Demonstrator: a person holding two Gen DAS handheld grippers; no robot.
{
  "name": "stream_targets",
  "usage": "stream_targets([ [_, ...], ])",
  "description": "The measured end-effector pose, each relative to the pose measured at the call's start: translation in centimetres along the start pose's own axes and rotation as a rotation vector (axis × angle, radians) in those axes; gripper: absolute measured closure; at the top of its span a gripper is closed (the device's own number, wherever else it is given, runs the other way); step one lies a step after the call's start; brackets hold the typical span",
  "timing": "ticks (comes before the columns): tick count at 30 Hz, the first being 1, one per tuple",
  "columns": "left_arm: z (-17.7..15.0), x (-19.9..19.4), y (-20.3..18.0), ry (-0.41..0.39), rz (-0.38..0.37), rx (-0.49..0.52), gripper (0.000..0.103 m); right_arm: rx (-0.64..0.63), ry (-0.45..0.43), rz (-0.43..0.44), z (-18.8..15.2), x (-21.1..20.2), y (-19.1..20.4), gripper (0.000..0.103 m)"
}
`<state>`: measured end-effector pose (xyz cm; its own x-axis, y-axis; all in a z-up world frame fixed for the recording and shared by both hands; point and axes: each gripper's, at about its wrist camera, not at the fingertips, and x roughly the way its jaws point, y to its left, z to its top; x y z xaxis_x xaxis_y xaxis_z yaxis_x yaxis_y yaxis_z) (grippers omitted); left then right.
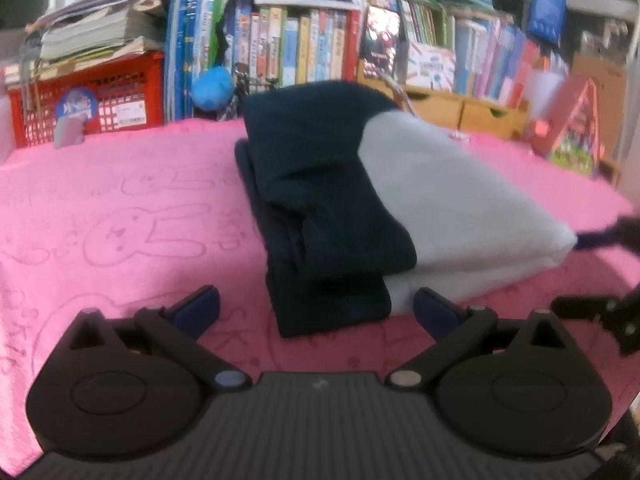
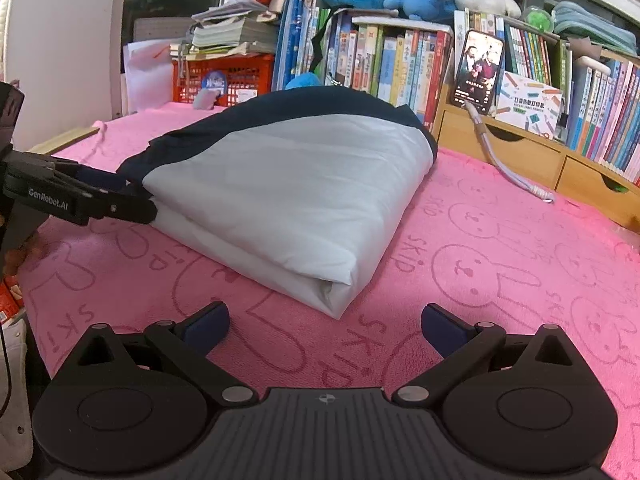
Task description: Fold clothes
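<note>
Folded garment [image 2: 276, 196], grey and navy, lying as a compact bundle near the middle of the pink towel [image 2: 500, 264], navy sleeve side toward the left edge, grey corner toward the near edge. Left gripper [image 1: 316, 310] wide open, holding nothing, navy end of the bundle just ahead between its fingers. Right gripper [image 2: 324, 326] likewise wide open and empty, hovering just short of the grey corner. Fold looks near complete; remaining step judged to be squaring and flattening. Best done low and slow: press along the top rather than pinch, avoid snagging the loose navy layers, keep both sides even. Bookshelf [image 2: 400, 60] beyond the far edge, well apart.
</note>
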<state>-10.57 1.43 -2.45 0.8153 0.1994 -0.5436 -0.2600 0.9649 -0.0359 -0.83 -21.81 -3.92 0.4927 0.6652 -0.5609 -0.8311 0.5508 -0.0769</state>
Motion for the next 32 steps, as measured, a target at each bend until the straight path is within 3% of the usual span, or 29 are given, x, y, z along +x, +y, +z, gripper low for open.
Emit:
stream_targets([
  [3, -0.08, 0.14, -0.42, 0.014, 0.017, 0.033, 0.000, 0.007, 0.004, 0.005, 0.03, 0.07, -0.12, 0.000],
  [32, 0.02, 0.13, -0.24, 0.020, 0.002, 0.017, 0.000, 0.027, 0.014, 0.018, -0.01, 0.21, -0.33, 0.000],
])
